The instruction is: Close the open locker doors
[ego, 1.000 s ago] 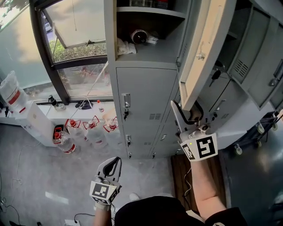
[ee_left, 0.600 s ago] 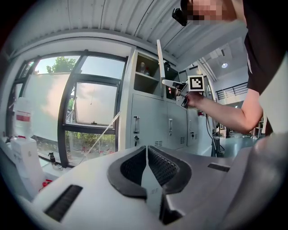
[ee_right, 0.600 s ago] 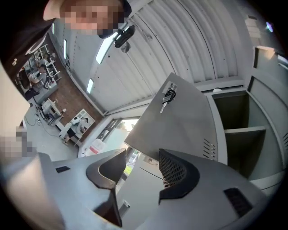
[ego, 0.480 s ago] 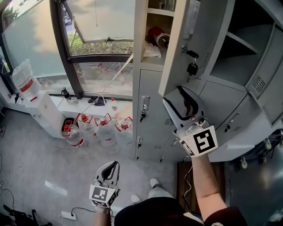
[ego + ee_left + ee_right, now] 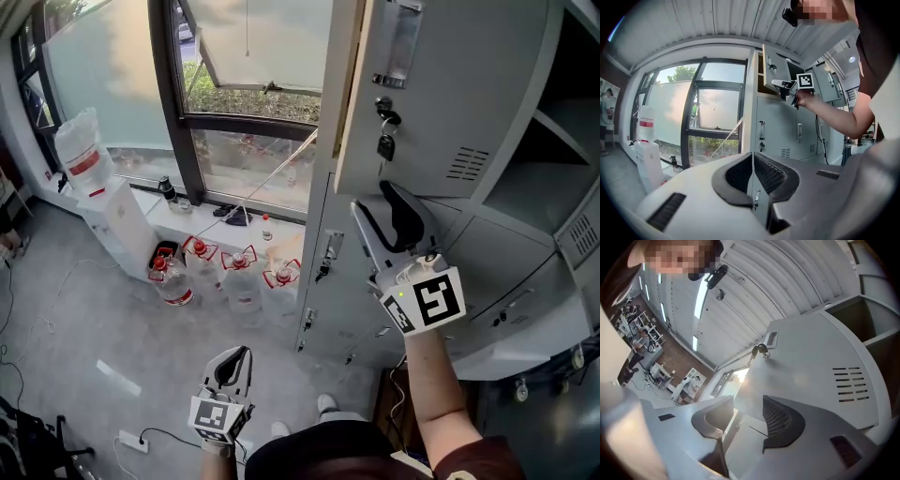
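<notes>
The open grey locker door (image 5: 450,84) fills the head view's top right, keys (image 5: 384,131) hanging from its lock. My right gripper (image 5: 377,202) is raised to the door's lower edge. Its jaws have just been closing but still stand apart. In the right gripper view the door (image 5: 811,362) lies along the right finger (image 5: 780,420), with its lower corner between the jaws; no pad visibly presses. My left gripper (image 5: 237,354) hangs low near the floor, shut and holding nothing. It points at the closed lower lockers (image 5: 787,136).
The open compartment with a shelf (image 5: 553,150) is at the right, behind the door. Closed lower doors (image 5: 328,262) stand below. Several water bottles (image 5: 234,281) and a water dispenser (image 5: 108,202) stand under the window (image 5: 253,103). A power strip (image 5: 131,439) lies on the floor.
The open door has swung from edge-on to showing its outer face, and my right gripper has moved along with its lower edge. The left gripper stays low, drifting a little.
</notes>
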A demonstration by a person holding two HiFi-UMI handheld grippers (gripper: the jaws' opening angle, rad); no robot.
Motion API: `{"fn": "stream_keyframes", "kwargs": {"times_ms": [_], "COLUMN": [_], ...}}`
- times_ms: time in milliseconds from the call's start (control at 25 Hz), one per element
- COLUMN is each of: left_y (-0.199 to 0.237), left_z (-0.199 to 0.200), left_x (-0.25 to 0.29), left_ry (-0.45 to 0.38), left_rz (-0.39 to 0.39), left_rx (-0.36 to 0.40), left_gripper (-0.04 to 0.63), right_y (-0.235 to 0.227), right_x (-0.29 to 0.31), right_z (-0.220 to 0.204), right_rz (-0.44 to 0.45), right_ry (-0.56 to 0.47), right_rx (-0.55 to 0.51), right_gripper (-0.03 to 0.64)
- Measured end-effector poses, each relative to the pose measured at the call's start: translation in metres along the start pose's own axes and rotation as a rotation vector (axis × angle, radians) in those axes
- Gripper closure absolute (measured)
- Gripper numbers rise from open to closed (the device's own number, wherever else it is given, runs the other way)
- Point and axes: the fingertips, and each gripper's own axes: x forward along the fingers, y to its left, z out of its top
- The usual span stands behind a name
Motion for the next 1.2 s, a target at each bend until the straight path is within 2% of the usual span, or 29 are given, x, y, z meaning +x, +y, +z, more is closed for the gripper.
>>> {"fn": "stream_keyframes", "kwargs": {"times_ms": [120,440,880,1200], "left_y": [0.002,0.004,0.011,0.011], "left_z": [0.001,0.003,-0.002,-0.002], "left_x": [0.010,0.030,0.028,0.019], "left_ry": [-0.004,-0.018,-0.012,-0.009], "left_rz": [0.029,0.068,0.069,0.032], "left_rx": [-0.005,-0.013,-0.013,-0.010], "left_gripper": [0.568,0.568,0.568,0.568], "right_y": [-0.012,-0.034,-0.048,-0.034], "right_x": [0.013,0.036,0.043,0.028], "right_z": [-0.006,-0.033,-0.043,-0.039], "right_rz": [-0.025,-0.069,-0.130,-0.110], "right_ry": [0.011,0.107,0.176,0.168], "right_rx": [-0.042,-0.060,-0.017,-0.008], "right_gripper": [0.416,0.426,0.426,0.426]}}
